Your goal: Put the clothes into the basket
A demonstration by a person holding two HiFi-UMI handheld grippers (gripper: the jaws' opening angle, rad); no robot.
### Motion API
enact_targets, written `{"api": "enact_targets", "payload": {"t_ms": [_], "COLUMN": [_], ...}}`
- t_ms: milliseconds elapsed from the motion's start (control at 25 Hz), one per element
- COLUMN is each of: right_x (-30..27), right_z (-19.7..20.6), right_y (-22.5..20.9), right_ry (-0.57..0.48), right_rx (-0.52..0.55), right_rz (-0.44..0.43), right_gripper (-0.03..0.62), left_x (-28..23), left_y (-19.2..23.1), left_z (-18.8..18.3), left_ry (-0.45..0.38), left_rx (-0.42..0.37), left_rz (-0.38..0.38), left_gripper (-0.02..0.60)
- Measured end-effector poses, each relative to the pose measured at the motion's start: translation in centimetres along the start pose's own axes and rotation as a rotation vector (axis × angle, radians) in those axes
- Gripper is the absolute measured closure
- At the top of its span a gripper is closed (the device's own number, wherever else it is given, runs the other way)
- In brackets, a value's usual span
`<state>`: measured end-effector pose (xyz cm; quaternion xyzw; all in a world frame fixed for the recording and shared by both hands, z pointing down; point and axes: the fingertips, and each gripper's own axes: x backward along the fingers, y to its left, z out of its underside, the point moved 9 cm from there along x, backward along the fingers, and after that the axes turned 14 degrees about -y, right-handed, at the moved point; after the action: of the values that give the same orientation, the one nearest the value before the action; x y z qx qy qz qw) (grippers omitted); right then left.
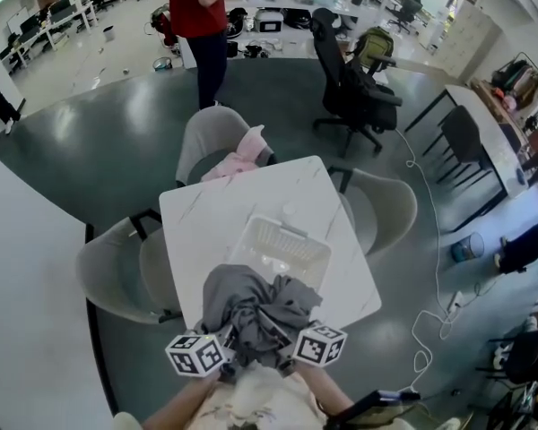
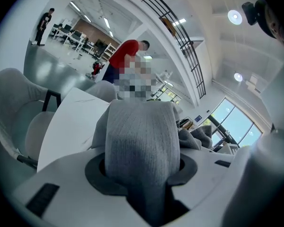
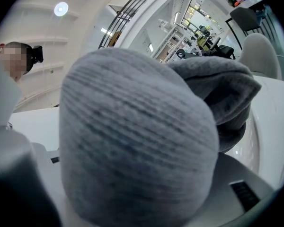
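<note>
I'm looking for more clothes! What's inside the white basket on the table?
The part of the white basket that shows looks empty: only its slotted bottom. The grey garment blocks its near side from view, so anything lying there is hidden.

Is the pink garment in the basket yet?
No: the pink garment lies on the far chair, outside the basket.
</note>
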<state>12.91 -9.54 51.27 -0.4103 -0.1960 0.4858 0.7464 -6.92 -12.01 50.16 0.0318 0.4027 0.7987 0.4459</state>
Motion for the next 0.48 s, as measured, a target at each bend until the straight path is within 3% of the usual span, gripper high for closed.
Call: {"api": "enact_targets", "payload": {"t_ms": [200, 480], "right_x": [-1.1, -1.6], "right_z": [-0.6, -0.9], "right_y": [-1.3, -3.0], "right_ry": [-0.003, 0.001], "right_rx": [0.02, -0.011], "right_rz": [0.001, 0.062], "right_gripper": [0.35, 0.35], "left_x": [-1.5, -3.9], "left_y": [0.3, 0.1], "left_z": [-0.4, -0.6], "left_ry": [0.0, 0.116], "left_rx": [-0.017, -0.061], "left_rz": [-0.011, -0.085], "left_gripper": [0.396, 0.394]}}
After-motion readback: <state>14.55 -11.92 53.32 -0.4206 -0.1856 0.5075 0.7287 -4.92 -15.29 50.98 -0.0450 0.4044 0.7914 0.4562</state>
